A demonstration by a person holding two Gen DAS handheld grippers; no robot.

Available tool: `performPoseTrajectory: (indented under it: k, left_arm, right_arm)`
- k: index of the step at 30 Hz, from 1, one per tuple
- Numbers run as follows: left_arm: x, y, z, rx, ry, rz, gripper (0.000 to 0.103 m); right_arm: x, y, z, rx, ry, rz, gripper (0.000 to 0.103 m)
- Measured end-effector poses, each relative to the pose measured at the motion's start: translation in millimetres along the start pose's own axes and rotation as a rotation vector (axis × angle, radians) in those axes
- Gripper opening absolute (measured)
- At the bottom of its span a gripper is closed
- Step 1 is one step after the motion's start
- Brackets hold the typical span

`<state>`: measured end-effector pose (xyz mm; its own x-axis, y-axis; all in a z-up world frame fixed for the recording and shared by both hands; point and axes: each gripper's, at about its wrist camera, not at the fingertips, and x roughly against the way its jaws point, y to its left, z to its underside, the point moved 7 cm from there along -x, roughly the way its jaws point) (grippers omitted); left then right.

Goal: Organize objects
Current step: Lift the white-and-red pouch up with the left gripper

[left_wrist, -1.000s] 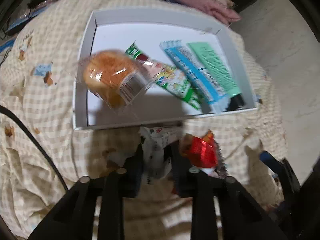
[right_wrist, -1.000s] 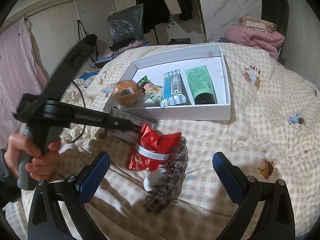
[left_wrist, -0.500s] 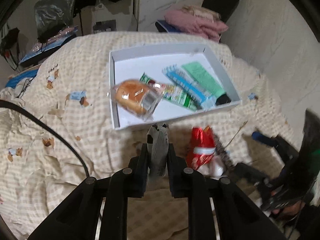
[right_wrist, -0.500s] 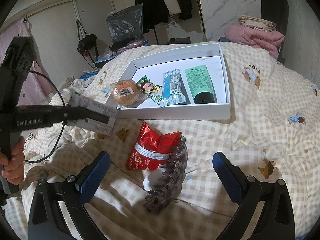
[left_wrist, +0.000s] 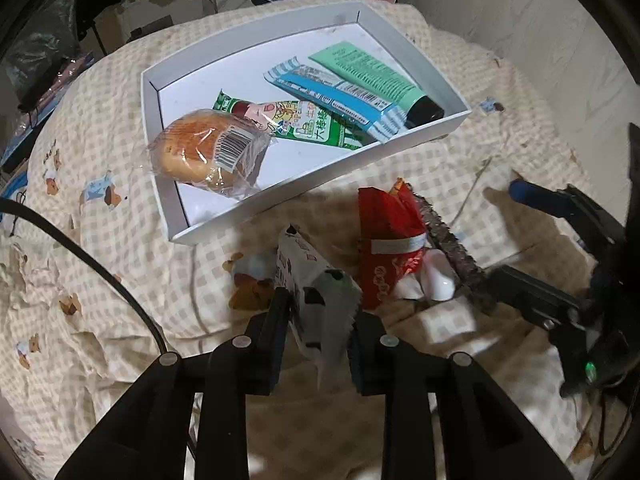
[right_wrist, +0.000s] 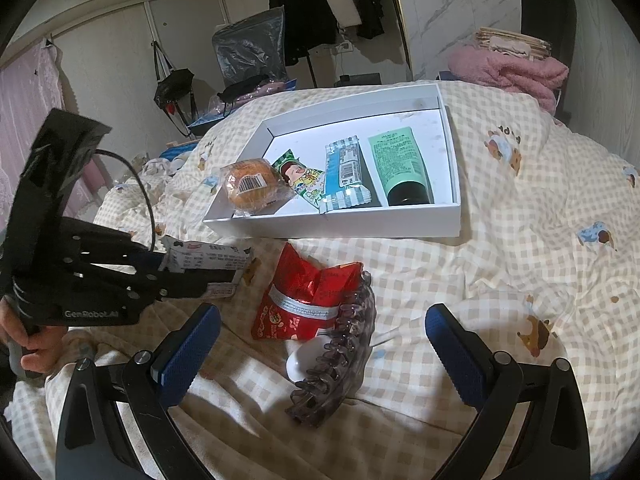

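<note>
Since the earlier frame, left claw [left_wrist: 318, 320] has swung toward the white tray [left_wrist: 256, 206], pinching a white snack packet [left_wrist: 310, 280] above the bed. Transport step (judged): next, release beside the wrapped bun [left_wrist: 208, 152]; right claw [right_wrist: 320, 344] hangs spread over the red packet [right_wrist: 304, 296].

Left gripper [left_wrist: 318, 312] fingers pinched nearly together; right gripper [right_wrist: 320, 344] fingers spread wide.

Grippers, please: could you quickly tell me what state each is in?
Left gripper: shut on white snack packet.
Right gripper: open, holding nothing.
</note>
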<state>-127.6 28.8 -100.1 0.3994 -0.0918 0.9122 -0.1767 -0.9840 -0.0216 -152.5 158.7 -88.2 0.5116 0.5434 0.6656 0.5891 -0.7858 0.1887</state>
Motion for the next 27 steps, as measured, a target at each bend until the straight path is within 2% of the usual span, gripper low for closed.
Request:
performPoseTrajectory:
  k: [5,6,7,9,15,20,22,27]
  left_arm:
    - [-18.8,7.1,0.9,0.040,0.063,-0.039,0.030]
    - [-20.6,9.7,1.7,0.057,0.060,-0.042,0.026]
    - [-20.0,12.7,1.9,0.072,0.045,-0.053,0.018]
    - [-11.8,18.2,2.0,0.100,-0.002,-0.073,0.018]
    - [30.0,19.5,-3.4,0.151,-0.158,-0.037,0.018]
    - [45.6,11.9,-7.8,0.199,-0.268,0.035,0.018]
    - [46.3,11.4,-9.3,0.205,-0.295,0.046,0.018]
    - [46.9,15.1,-10.6,0.234,-0.325,-0.008,0.018]
  right_arm:
    - [-0.3,-0.2,-0.6,-0.002,0.001,-0.002,0.103]
    - [-0.2,-0.4,-0.6,-0.002,0.001,-0.002,0.103]
    - [-0.3,0.1,-0.1,-0.002,0.001,-0.002,0.103]
    - [-0.2,-0.6,-0.5,-0.002,0.001,-0.002,0.103]
    - [-0.7,-0.2,0.3,-0.004,0.003,-0.002,0.103]
    - [-1.0,-0.4,0.8,-0.010,0.004,-0.003,0.103]
    - [-1.0,-0.7,0.5,-0.009,0.004,-0.004,0.103]
    - [-1.0,-0.9,1.1,-0.011,0.006,-0.002,0.103]
